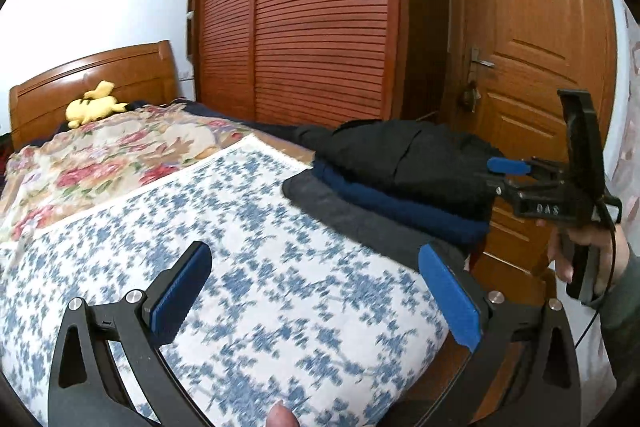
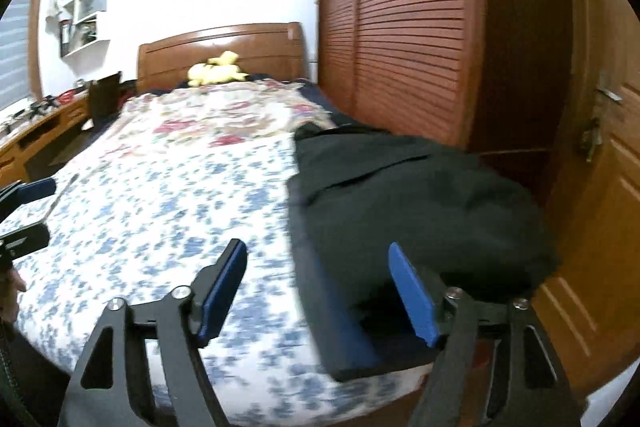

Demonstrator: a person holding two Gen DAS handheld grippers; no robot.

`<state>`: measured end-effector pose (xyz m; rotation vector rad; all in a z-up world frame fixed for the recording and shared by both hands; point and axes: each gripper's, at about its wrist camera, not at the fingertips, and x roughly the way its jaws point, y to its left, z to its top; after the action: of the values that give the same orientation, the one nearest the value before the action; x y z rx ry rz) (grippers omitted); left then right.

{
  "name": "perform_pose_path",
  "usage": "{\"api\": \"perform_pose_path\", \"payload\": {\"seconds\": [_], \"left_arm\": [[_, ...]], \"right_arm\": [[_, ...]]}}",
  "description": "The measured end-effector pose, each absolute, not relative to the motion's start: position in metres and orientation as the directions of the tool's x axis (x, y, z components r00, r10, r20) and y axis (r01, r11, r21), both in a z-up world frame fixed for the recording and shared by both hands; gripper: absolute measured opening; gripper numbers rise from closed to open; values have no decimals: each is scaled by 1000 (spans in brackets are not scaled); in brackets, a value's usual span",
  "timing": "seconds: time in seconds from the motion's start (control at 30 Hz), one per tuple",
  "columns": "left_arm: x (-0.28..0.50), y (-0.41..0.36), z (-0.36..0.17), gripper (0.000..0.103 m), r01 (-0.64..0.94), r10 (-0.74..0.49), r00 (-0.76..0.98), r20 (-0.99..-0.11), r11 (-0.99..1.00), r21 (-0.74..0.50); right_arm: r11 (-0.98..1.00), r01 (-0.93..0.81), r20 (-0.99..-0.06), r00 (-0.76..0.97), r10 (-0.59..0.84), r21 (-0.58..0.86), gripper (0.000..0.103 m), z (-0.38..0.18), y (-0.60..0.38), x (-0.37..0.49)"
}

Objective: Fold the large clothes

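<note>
A stack of folded clothes lies at the right edge of the bed: a black garment [image 1: 408, 155] [image 2: 420, 195] on top, a navy one [image 1: 400, 203] [image 2: 344, 327] under it, a grey one [image 1: 340, 211] at the bottom. My left gripper [image 1: 316, 291] hovers open over the blue-and-white bed cover [image 1: 240, 227], left of the stack, nothing between its fingers. My right gripper [image 2: 320, 287] is open at the stack's near end, its right finger [image 2: 412, 295] over the black garment, pads not pressing. In the left wrist view one blue pad [image 1: 508, 165] of it shows beside the stack, a hand [image 1: 580, 251] holding the handle.
A floral quilt [image 1: 100, 155] and a yellow plush toy [image 1: 94, 107] lie toward the wooden headboard [image 2: 220, 43]. A slatted wardrobe [image 1: 312, 19] and a wooden door [image 1: 540, 47] stand close to the bed's right side. A cluttered desk [image 2: 40, 131] runs along the left.
</note>
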<state>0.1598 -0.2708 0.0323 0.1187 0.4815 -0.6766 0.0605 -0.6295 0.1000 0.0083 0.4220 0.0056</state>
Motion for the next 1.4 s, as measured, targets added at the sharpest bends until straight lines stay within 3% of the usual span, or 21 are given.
{"api": "perform_pose_path", "payload": {"seconds": [0.2,0.5,0.87,1.4], "left_arm": [[152,-231,16,103,564,-516,706,-485,824,-54],[124,-164,-18,103,413,-399,762,-511,906,-91],[87,-93,-34,103,259,-245,808,-536,964,-50],[38,-17,-17,103,104,-117,862,-493,993,-54]], "right_arm": [[996,-86,-404,910,90,28,86,80,-587,63],[986,-150,-397,902,169,78,86,55,-535,61],[951,-284,-410,859,308,121,86,40,-496,50],[902,-421,-355,831,427,100,86,35,-431,50]]}}
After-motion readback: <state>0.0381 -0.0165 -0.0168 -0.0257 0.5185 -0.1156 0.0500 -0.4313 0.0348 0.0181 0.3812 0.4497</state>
